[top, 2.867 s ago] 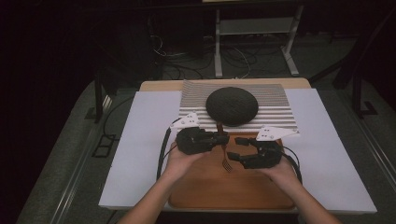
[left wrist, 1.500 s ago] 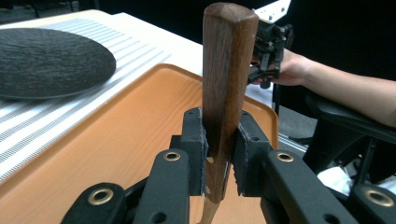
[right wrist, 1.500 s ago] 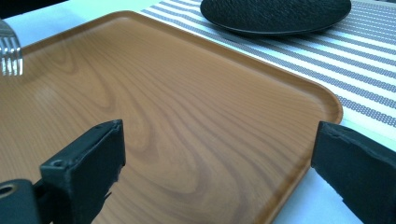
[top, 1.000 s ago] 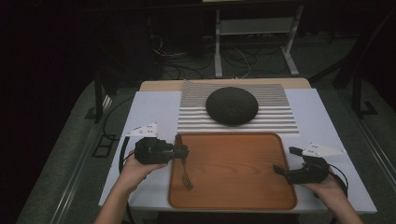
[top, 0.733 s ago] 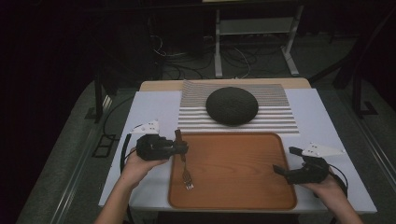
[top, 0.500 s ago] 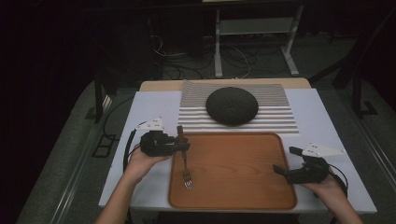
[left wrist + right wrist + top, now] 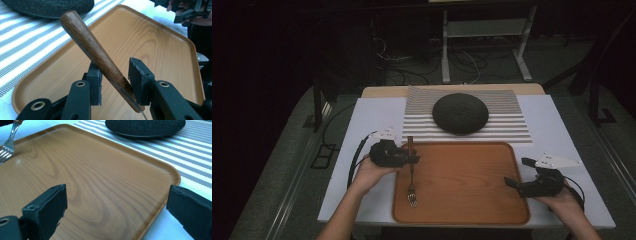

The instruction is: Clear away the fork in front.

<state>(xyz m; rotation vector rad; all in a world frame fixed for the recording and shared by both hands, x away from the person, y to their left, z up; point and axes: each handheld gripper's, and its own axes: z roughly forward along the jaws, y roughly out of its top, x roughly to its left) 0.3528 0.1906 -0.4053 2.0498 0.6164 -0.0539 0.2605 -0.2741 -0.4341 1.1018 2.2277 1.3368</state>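
Note:
A fork (image 7: 411, 186) with a wooden handle (image 7: 92, 47) lies slanted at the left side of the wooden tray (image 7: 472, 218), tines on the tray floor, handle raised toward the far rim. My left gripper (image 7: 413, 156) has the handle between its jaws. The jaws have just been opening, and the left pad (image 7: 95, 79) stands apart from the wood while the handle leans on the right pad (image 7: 139, 80). My right gripper (image 7: 518, 173) is open and holds nothing just off the tray's right edge. In the right gripper view the fork's tines (image 7: 5, 150) lie far across the tray (image 7: 100, 182).
A dark round plate (image 7: 460, 113) sits on a striped mat (image 7: 512, 126) behind the tray. A white sheet (image 7: 362, 125) covers the tabletop. Beyond the table stand a metal frame and loose cables on the floor.
The left hand carried the fork a little farther from the person and lowered it, so the tines now rest on the tray and the fork lies straighter. The right gripper stayed put.

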